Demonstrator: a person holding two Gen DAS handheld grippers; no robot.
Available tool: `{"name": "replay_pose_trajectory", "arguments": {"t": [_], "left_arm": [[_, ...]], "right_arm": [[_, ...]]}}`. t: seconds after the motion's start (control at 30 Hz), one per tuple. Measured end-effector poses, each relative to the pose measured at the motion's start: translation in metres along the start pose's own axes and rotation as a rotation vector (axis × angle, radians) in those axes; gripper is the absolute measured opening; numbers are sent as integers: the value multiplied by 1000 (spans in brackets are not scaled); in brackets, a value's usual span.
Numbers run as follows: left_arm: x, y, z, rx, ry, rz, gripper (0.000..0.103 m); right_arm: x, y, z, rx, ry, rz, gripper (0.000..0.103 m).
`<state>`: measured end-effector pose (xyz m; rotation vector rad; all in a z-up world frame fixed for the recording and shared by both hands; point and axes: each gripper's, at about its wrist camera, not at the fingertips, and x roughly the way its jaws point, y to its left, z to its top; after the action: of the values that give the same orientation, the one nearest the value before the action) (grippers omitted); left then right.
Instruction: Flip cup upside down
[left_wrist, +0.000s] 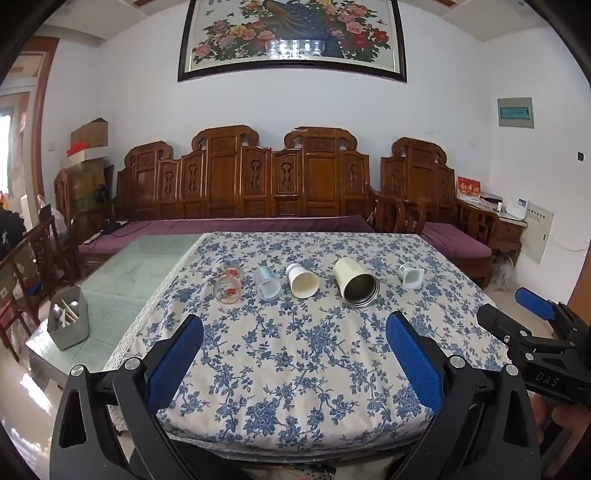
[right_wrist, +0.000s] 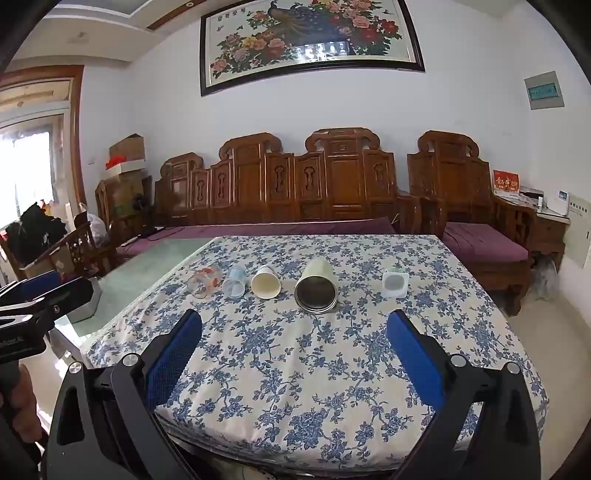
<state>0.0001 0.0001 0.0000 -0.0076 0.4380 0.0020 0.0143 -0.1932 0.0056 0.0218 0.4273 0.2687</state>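
Several cups lie on their sides in a row across the blue-flowered tablecloth (left_wrist: 295, 350). From the left: a clear glass with red flowers (left_wrist: 228, 287) (right_wrist: 202, 282), a clear plastic cup (left_wrist: 267, 283) (right_wrist: 235, 281), a cream paper cup (left_wrist: 302, 280) (right_wrist: 265, 283), a large cream tumbler with a dark metal inside (left_wrist: 356, 283) (right_wrist: 316, 286), and a small white square cup (left_wrist: 411, 276) (right_wrist: 394, 282). My left gripper (left_wrist: 295, 328) is open and empty, well short of the row. My right gripper (right_wrist: 294, 325) is open and empty, also short of the row.
A grey holder with chopsticks (left_wrist: 68, 322) stands on the bare glass tabletop (left_wrist: 122, 291) to the left of the cloth. A carved wooden sofa with purple cushions (left_wrist: 258, 192) runs behind the table. The right gripper shows at the right edge of the left wrist view (left_wrist: 532, 325).
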Motion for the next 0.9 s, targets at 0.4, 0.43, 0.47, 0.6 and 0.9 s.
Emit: {"name": "replay_pose_trajectory", "arguments": {"t": [0.4, 0.43, 0.47, 0.6, 0.9], "left_arm": [[0, 0, 0, 3, -6, 1, 95], [0, 0, 0, 3, -8, 1, 95], [0, 0, 0, 3, -8, 1, 95], [0, 0, 0, 2, -9, 1, 95], [0, 0, 0, 3, -10, 2, 95]], "right_arm": [[-2, 1, 1, -1, -3, -1, 101], [-2, 2, 1, -1, -4, -1, 101], [-2, 2, 1, -2, -5, -2, 101], [-3, 2, 2, -2, -5, -1, 101], [-3, 2, 1, -2, -6, 0, 101]]}}
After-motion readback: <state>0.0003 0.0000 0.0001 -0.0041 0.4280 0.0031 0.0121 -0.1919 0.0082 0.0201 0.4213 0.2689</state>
